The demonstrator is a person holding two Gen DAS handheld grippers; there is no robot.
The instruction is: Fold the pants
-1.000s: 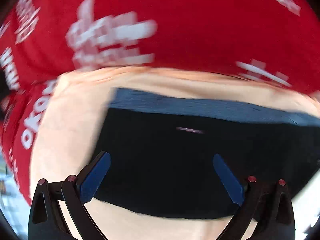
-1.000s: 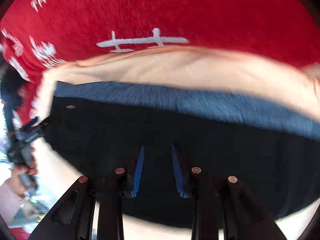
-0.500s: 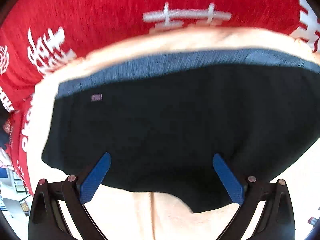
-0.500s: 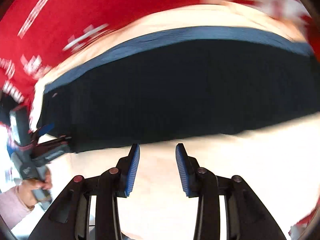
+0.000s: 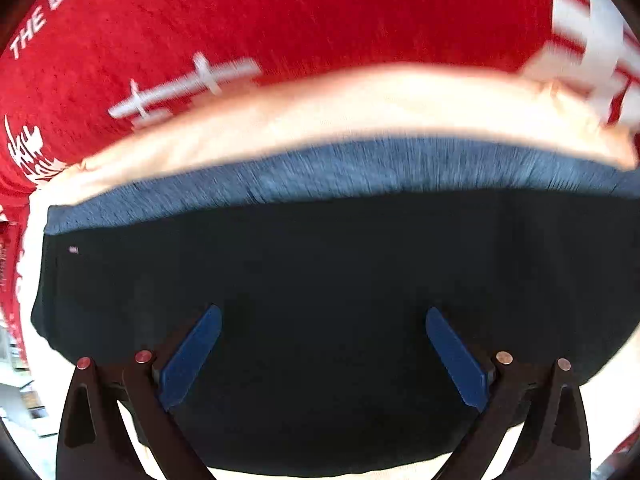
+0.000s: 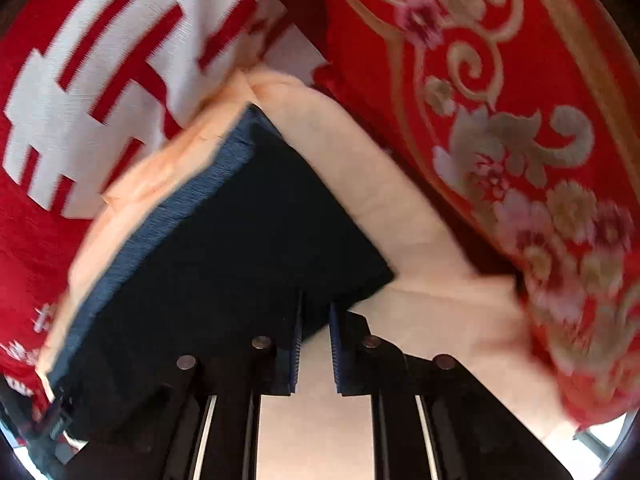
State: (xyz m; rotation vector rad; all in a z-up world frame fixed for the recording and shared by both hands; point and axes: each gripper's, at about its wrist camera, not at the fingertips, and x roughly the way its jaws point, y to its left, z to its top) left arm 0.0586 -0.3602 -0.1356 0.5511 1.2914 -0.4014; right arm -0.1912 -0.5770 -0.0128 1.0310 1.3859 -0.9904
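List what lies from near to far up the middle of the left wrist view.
left gripper, jaws wide apart → black pants → blue waistband → peach sheet → red blanket with white print

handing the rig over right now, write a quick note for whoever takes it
Left tool: open, jaws spread wide over the dark pants, gripping nothing.
Right tool: jaws narrow, at the pants' near corner; whether it pinches the cloth is unclear.
Pants: lying flat as a compact dark rectangle on the peach blanket, blue waistband along the far edge, red bedding around it.
Done: pants look folded at least once.
Left: probably another fold or a tidy-up of the edges, then let go.
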